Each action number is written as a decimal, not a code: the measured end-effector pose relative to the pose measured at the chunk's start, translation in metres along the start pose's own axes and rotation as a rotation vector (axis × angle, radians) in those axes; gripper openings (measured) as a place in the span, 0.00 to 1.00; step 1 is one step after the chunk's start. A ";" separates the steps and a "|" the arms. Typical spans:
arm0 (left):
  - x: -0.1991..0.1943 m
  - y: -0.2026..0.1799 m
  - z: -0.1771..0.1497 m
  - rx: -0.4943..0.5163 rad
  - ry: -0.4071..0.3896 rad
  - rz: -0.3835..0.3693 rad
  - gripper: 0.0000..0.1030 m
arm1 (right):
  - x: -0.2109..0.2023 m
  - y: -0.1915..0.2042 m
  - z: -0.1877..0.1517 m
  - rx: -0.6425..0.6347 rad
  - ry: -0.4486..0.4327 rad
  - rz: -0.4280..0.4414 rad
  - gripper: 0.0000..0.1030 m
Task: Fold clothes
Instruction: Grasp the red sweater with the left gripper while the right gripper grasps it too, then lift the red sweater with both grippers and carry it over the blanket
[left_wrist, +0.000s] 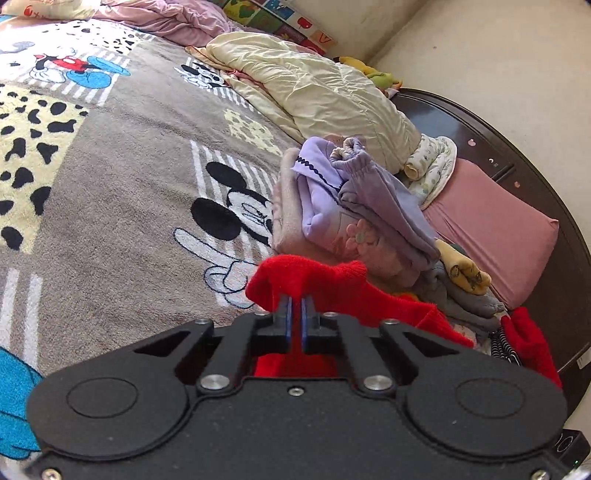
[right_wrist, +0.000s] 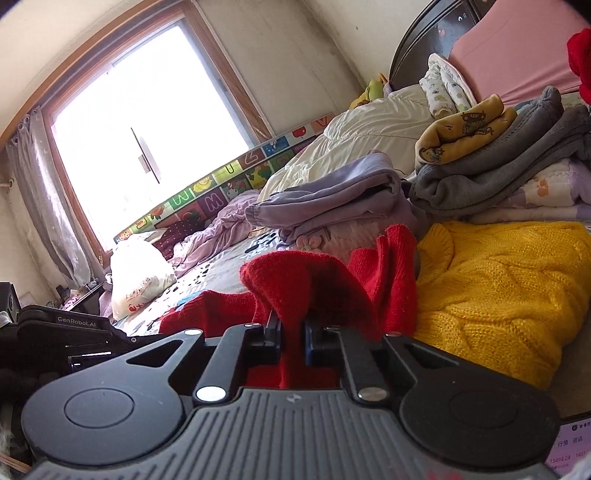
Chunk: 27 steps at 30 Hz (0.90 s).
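Note:
A red knit sweater (left_wrist: 317, 280) is pinched in my left gripper (left_wrist: 295, 306), which is shut on a fold of it above the cartoon bedspread (left_wrist: 110, 192). In the right wrist view the same red sweater (right_wrist: 295, 284) bunches over my right gripper (right_wrist: 291, 325), also shut on its fabric. The other gripper's black body (right_wrist: 66, 332) shows at the left of that view. A yellow cable-knit sweater (right_wrist: 498, 288) lies just right of the red one.
A stack of folded purple and pink clothes (left_wrist: 343, 206) sits beyond the red sweater. Grey and yellow folded garments (right_wrist: 491, 155) are piled near a pink pillow (left_wrist: 491, 229) and dark headboard (left_wrist: 535, 184). A cream quilt (left_wrist: 314, 96) lies further back; a window (right_wrist: 147, 122) is at the far side.

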<state>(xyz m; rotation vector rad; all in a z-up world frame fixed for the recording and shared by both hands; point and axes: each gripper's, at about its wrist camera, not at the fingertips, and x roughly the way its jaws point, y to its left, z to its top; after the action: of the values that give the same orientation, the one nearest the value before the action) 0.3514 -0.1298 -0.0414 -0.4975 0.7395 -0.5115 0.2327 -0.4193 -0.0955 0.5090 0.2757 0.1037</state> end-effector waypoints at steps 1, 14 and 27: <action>-0.007 -0.002 0.000 0.012 -0.009 -0.009 0.00 | -0.004 0.004 0.001 -0.004 -0.014 0.016 0.11; -0.249 -0.058 0.023 0.256 -0.439 -0.090 0.00 | -0.105 0.096 0.053 -0.035 -0.222 0.392 0.10; -0.386 -0.025 -0.014 0.282 -0.586 0.017 0.00 | -0.147 0.205 0.059 -0.178 -0.105 0.560 0.10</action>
<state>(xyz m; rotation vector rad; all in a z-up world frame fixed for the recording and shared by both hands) 0.0920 0.0770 0.1572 -0.3493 0.1067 -0.4156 0.1026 -0.2936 0.0896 0.4018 0.0142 0.6385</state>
